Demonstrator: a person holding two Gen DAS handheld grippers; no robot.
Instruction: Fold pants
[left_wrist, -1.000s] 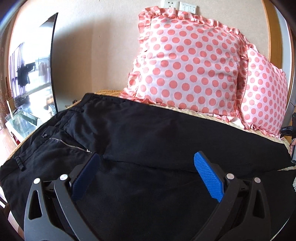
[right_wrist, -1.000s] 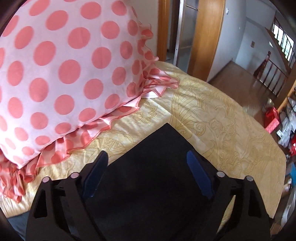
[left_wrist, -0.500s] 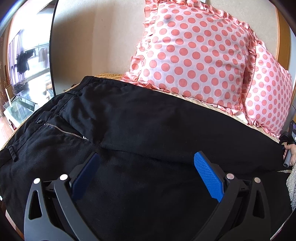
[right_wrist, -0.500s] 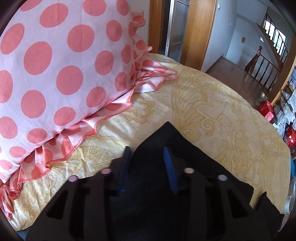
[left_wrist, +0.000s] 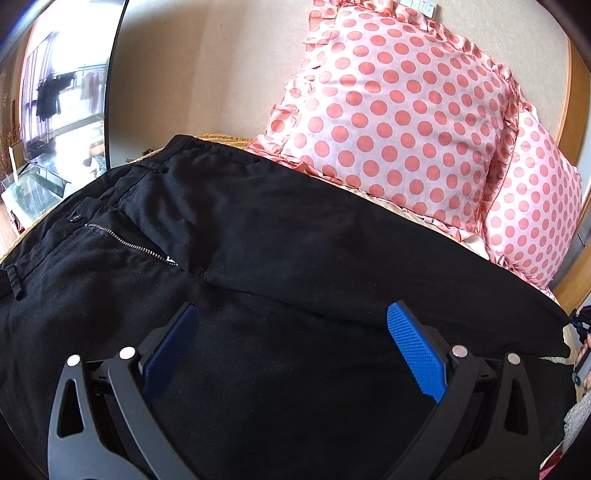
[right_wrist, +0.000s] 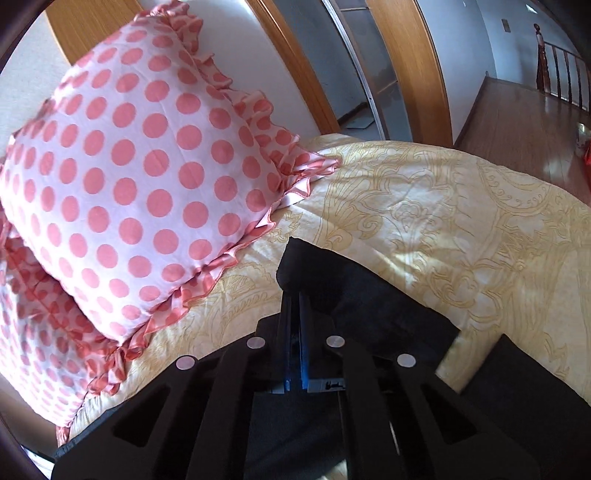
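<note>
Left wrist view. Item: black pants (left_wrist: 280, 236), spread across the bed, waistband with open zip and button at far left, legs running right toward the hems. Seam between the two legs lies just ahead of the tool. Left gripper (left_wrist: 291, 343): tongs wide apart, poised over the upper thigh cloth, nothing pinched between the blue pads (left_wrist: 413, 354). Behind the pants, two pink polka-dot pillows (left_wrist: 391, 110) stand against the wall. At the far right edge, a sliver of the other tool and a hand; too small to read further.

Right wrist view. Item: right gripper (right_wrist: 293, 332), tongs brought together and clamped on the hem end of a pant leg, whose corner stands up just past the pad tips, raised off the yellow patterned bedspread (right_wrist: 424, 206). A pillow sits to the left, near but apart from the cloth. Doorway and wooden floor (right_wrist: 517, 122) beyond the bed.

Risks, as judged:
- The hold takes only the cloth near the hem; a quick carry toward the waistband could pull it free.
- Whether both layers of the leg are caught cannot be told; one layer alone would drag and leave the fold uneven.
- With the left tongs not gripping, nothing anchors the waist end, so the whole garment may slide rather than fold.
- Raised cloth could brush the nearby pillow frill.
</note>
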